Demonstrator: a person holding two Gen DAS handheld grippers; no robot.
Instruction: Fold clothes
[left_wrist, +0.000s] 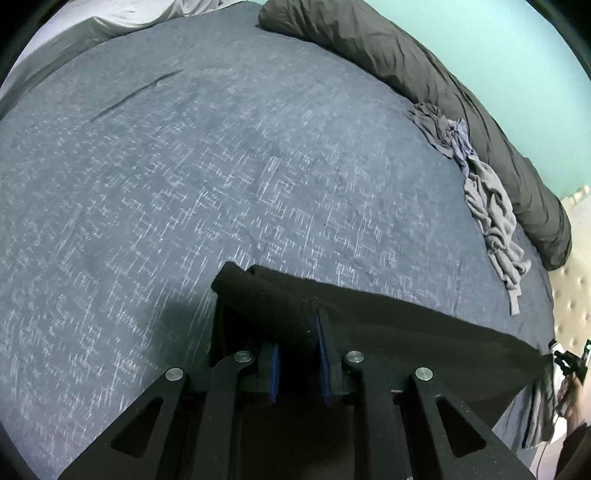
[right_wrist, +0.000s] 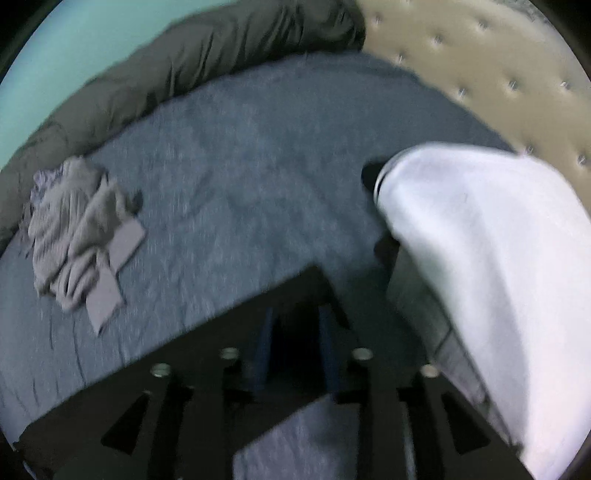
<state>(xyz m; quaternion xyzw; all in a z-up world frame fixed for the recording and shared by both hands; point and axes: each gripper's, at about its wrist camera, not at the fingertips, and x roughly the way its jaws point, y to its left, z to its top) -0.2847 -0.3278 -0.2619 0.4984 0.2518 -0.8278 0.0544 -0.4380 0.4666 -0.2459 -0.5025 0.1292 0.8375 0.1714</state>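
Note:
A black garment (left_wrist: 388, 325) hangs stretched between my two grippers over the blue-grey bed sheet (left_wrist: 184, 166). My left gripper (left_wrist: 295, 325) is shut on a bunched, rolled end of it, which fills the gap between the blue pads (left_wrist: 324, 354). From there the cloth runs right to my right gripper (left_wrist: 569, 360) at the frame's edge. The right wrist view is blurred. In it the black garment (right_wrist: 166, 369) lies across my right gripper (right_wrist: 297, 314), whose blue pads (right_wrist: 264, 347) stand apart with dark cloth in the gap.
A crumpled grey garment (left_wrist: 487, 206) (right_wrist: 74, 229) lies by a rolled dark grey duvet (left_wrist: 406, 62) (right_wrist: 184, 59) along the teal wall. A beige tufted headboard (right_wrist: 480, 74) closes one end. A large white cloth (right_wrist: 480, 258) with a dark striped edge lies near my right gripper.

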